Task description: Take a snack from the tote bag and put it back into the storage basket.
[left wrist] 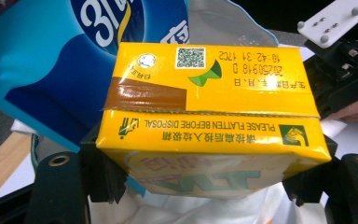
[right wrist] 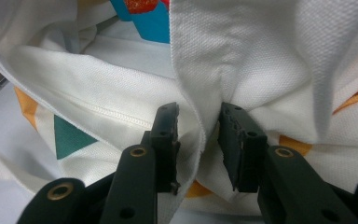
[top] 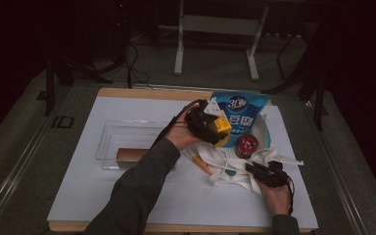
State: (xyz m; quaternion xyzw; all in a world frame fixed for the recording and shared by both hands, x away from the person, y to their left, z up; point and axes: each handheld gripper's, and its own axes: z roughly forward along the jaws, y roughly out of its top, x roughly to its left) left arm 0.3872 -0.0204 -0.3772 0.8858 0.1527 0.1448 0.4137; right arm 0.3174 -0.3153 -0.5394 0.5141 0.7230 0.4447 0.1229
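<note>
My left gripper (top: 219,130) is shut on a yellow drink carton (top: 222,124), held above the table in front of a blue pouch (top: 240,108). In the left gripper view the carton (left wrist: 209,107) lies crosswise between the two jaws, its printed top facing the camera, with the blue pouch (left wrist: 51,60) behind it. A white cloth bag (top: 227,169) with orange and green patches lies crumpled on the table. My right gripper (top: 252,169) is low at its right side. In the right gripper view its jaws (right wrist: 199,140) pinch a fold of the bag's white fabric (right wrist: 121,88).
A clear plastic tray (top: 108,142) sits at the left with a brown block (top: 132,153) in it. A small red can (top: 246,145) stands beside the blue pouch. A white sheet (top: 103,196) covers the wooden table, and metal stand legs (top: 178,49) rise beyond the far edge.
</note>
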